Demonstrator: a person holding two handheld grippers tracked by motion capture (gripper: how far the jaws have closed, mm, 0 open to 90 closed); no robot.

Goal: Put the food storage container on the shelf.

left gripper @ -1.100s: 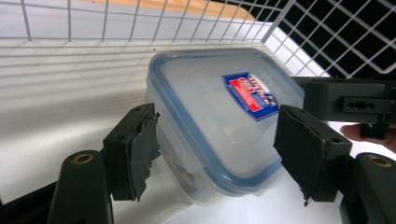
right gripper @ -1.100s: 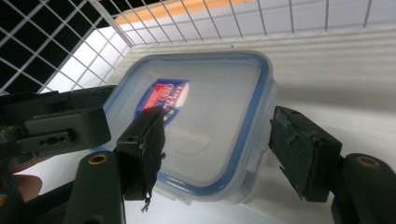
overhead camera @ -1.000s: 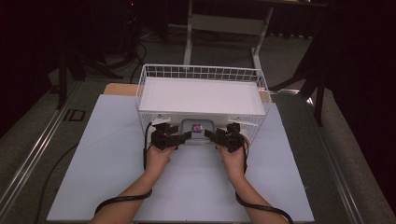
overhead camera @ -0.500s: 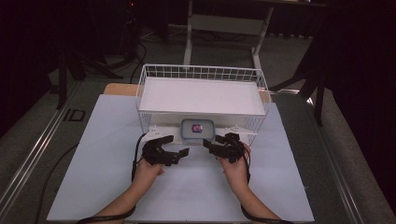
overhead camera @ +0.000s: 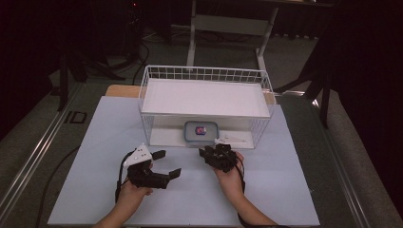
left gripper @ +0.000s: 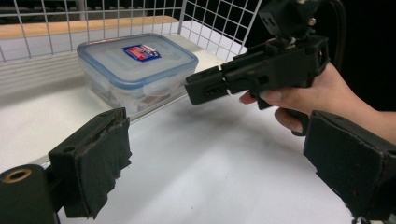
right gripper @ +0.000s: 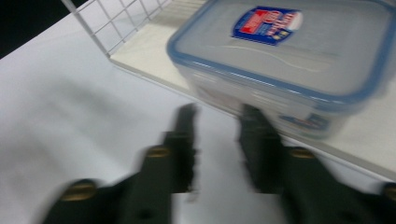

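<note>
On the white mat (overhead camera: 85, 156), at the left of the high view, the left gripper (overhead camera: 167, 164) hovered low with its jaws spread wide and nothing between them; its pads (left gripper: 100, 158) stood well apart over bare mat in the left gripper view. Further right and nearer the white wire basket (overhead camera: 157, 76), the right gripper (overhead camera: 209, 153) pointed at the basket's open front. Its jaws had just been closing and stood with a narrow gap between them, with nothing caught there; its own view was blurred. The clear container with a blue-rimmed lid (overhead camera: 201, 131) sat on the basket's lower floor, just inside the front edge and under the white shelf (overhead camera: 204, 97), a red and blue label on its lid. Neither gripper touched it.
</note>
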